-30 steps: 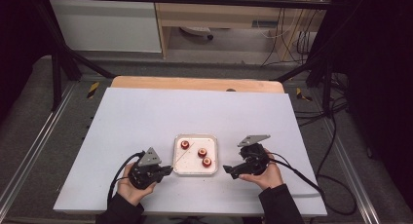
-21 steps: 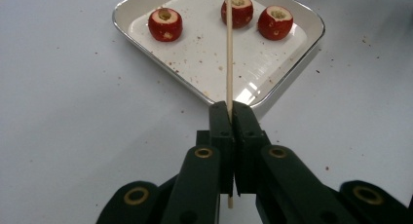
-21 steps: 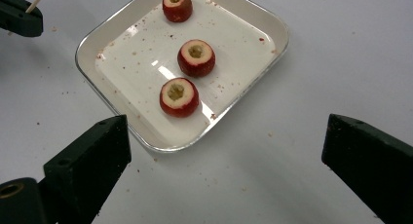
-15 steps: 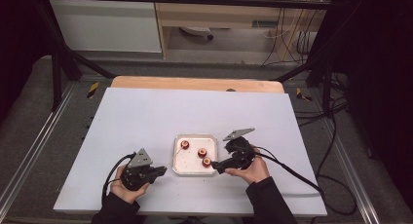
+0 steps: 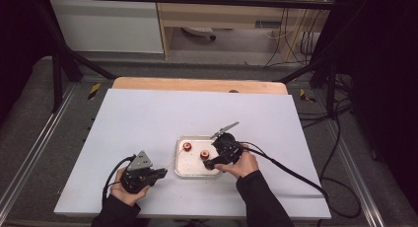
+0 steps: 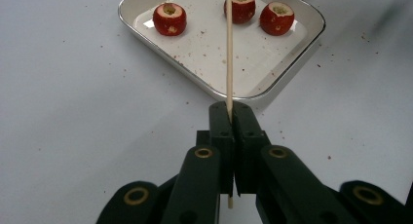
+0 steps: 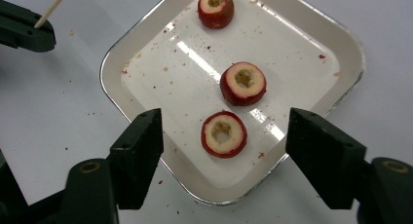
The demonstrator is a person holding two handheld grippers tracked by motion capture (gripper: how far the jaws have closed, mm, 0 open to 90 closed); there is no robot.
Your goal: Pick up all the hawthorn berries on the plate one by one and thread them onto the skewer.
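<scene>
Where tray [image 7: 146,53] sits, three cored fruits [image 7: 224,134], loose crumbs.

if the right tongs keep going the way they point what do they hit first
Probably the nearest cored fruit in the tray: it sits between the open right tongs, which have just been closing; depth is unclear.

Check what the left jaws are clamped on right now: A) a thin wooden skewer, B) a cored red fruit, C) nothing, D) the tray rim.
A: in the left gripper view the left gripper has its jaws shut on the skewer, which runs out over the tray toward the three fruits.
</scene>
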